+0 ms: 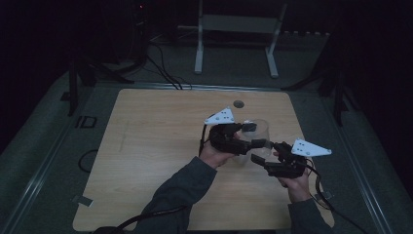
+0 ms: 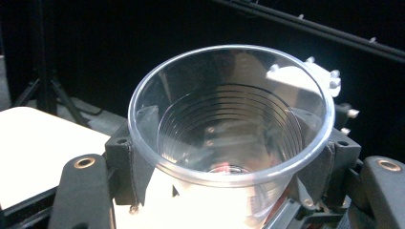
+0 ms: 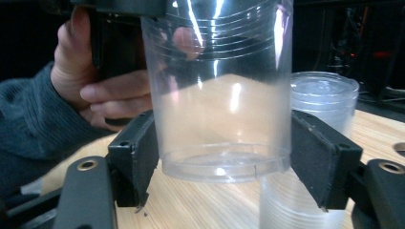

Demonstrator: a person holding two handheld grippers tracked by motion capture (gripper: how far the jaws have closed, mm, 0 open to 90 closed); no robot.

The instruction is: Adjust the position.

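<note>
over the table's right half, your left gripper clamped the clear cup near its rim, so your right gripper stood released around its base, freeing it.

Clear cup's rim beyond top edge; stacked cups' base cut off.

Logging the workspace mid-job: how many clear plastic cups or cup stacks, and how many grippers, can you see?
Single clear cup, between both grippers' jaws: 1
Stack of clear cups on the table: 1
Grippers, left gripper and right gripper: 2
Total: 4
</note>
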